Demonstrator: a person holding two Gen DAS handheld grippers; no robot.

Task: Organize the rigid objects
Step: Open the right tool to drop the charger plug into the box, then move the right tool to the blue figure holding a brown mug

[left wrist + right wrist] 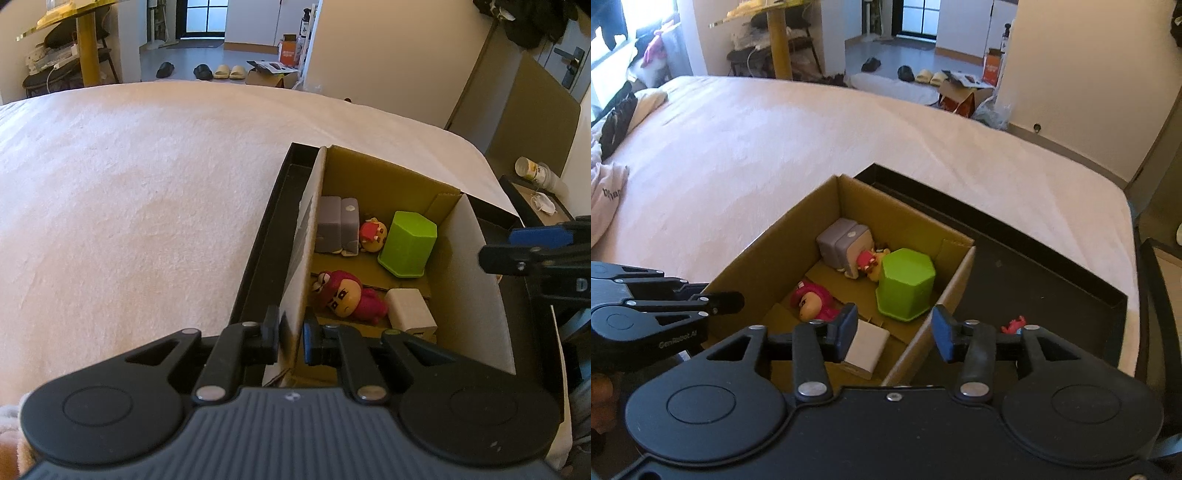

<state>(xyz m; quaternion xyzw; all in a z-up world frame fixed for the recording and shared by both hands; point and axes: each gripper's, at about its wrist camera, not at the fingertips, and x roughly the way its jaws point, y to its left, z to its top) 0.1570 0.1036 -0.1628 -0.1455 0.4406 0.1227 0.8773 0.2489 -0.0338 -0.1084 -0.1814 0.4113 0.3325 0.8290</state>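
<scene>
- Cardboard box (pixel 827 206) sits in the left part of a black tray (pixel 1015 277) on the bed (pixel 775 140), and it holds what we have sorted: a green hexagonal container (pixel 907 282), a grey block (pixel 842 242), a small yellow-and-red figurine (pixel 870 262), a pink-hooded doll (pixel 812 302) and a white box (pixel 866 349) at the near end.
- Our left gripper (pixel 290 338) is clenched on the box's left wall (pixel 301 273); if we pull on it, the thin card could bend or the whole box could slide in the tray.
- Our right gripper (pixel 894 332) is released, jaws apart with nothing pressed between the pads, hovering over the box's near right corner; one pad is close above the white box.
- Should we drop lower here, the right finger could catch the box's right wall and tip it.
- One small red toy (pixel 1014 325) lies on the tray floor, just beyond the right jaw; it is small and low, so a grasp could slip or scrape the tray.
- Reaching for it while the left hand tugs could tilt the box, and the upright green container may topple onto the figurine.
</scene>
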